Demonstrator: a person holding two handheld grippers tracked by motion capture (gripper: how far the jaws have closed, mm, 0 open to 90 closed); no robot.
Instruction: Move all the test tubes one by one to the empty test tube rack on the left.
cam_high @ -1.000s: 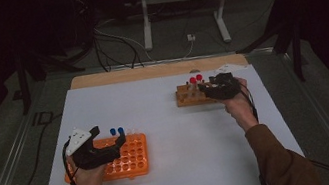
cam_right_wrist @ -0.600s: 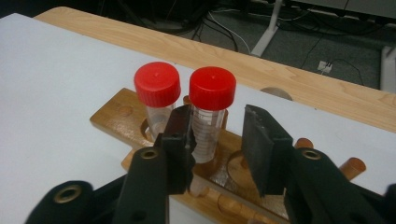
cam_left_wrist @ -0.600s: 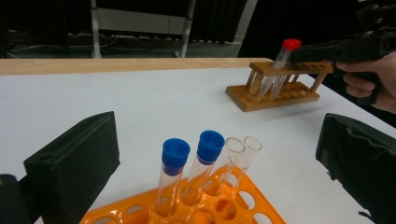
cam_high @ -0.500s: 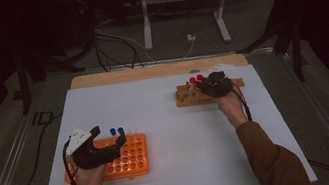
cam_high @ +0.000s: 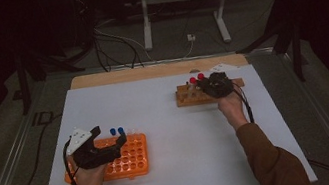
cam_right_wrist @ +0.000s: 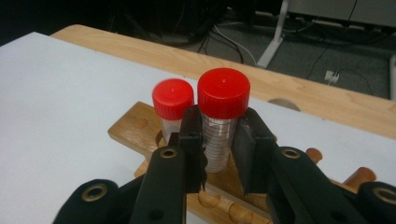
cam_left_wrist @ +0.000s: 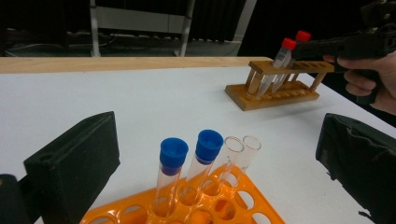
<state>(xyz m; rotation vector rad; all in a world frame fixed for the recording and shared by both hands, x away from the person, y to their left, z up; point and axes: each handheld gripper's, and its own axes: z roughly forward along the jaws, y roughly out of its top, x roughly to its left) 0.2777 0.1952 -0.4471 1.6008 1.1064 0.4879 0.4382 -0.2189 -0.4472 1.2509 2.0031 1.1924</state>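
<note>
Right hand-held gripper (cam_right_wrist: 219, 154) clamps tube (cam_right_wrist: 219, 140) beside its neighbour (cam_right_wrist: 172, 109).

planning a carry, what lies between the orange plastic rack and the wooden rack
Bare white tabletop between the orange plastic rack and wooden rack, seen in the high view.

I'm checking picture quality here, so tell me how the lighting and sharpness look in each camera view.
High view: dim, dark surroundings, the white table evenly lit, soft detail. Left gripper view: the blue-capped tubes are sharp, its near jaws blurred. Right gripper view: the red-capped tube is crisp between the right gripper jaws, the background soft.
</note>
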